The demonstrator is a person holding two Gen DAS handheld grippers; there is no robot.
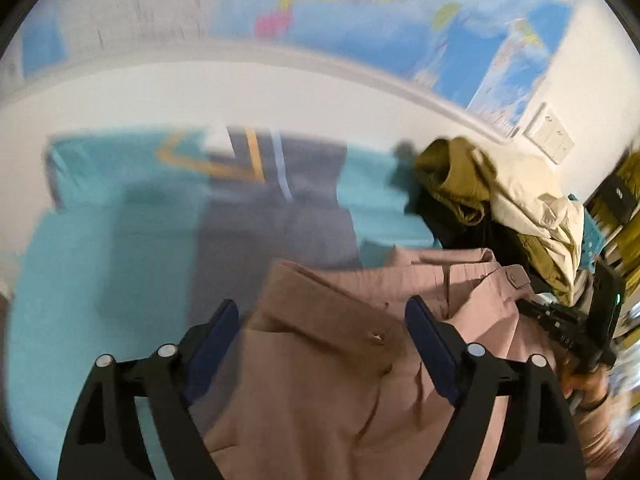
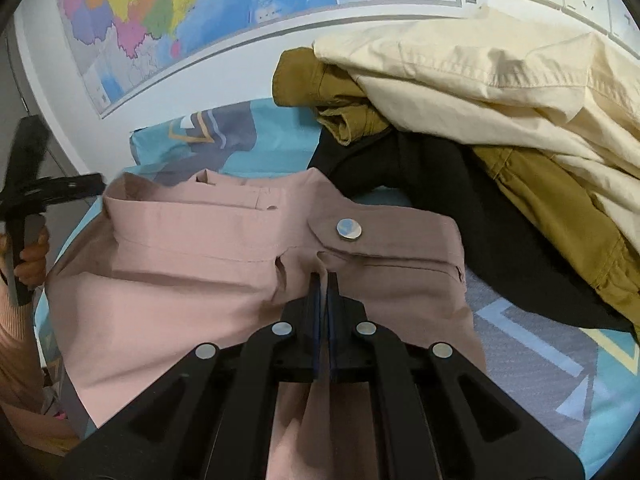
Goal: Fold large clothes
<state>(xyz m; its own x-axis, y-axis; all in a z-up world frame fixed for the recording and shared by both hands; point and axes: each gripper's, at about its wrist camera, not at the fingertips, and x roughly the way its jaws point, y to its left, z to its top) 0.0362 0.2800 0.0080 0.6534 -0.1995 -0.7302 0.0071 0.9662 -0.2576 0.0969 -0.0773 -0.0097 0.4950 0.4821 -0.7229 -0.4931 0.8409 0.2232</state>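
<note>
Pink woven trousers (image 2: 240, 264) lie flat on the teal bedspread (image 2: 560, 360), waistband toward the wall
Soft and light, I judge; I'd grip at the stiffer waistband. My right gripper (image 2: 324, 280) is pressed together just below it, angled down; my left gripper (image 1: 320, 320) hangs spread above the cloth, holding nothing

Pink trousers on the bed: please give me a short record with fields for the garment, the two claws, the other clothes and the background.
garment: pink trousers, lying on a teal bed sheet, waistband with a silver button toward the wall
left claw: open, above the trousers, gripping nothing
right claw: shut at the waistband, just below the button
other clothes: pile of cream, olive and black garments, to the right of the trousers
background: map on the wall
</note>
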